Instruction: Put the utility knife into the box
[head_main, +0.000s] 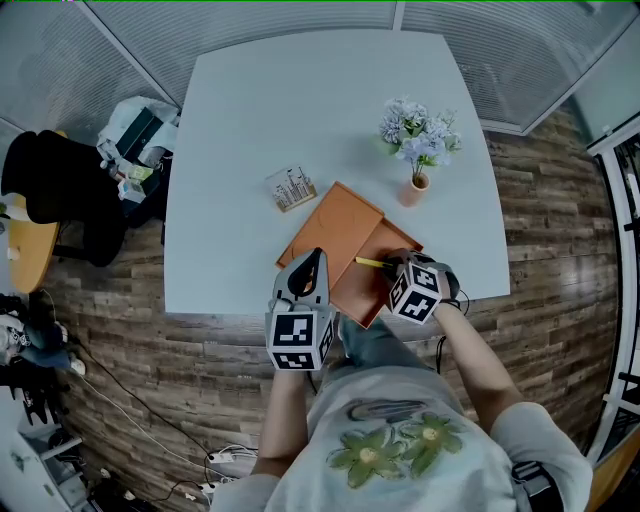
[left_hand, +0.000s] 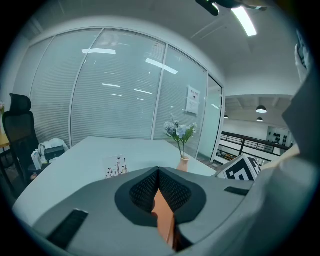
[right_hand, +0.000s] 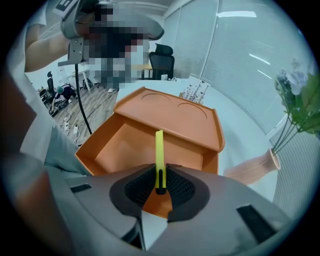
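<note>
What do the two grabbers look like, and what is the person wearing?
The left gripper and right gripper are grey shells with black, bumpy pads. Each carries a cube of black-and-white square markers. The person wears a pale T-shirt with green flowers.

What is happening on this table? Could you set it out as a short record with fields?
Box: orange rectangular box, open, lid tilted back, nothing seen inside
Right gripper: shut on slim yellow utility knife, held above the open box
Left gripper: shut on the box's wall
Also there: white table, flower vase, small printed card
</note>
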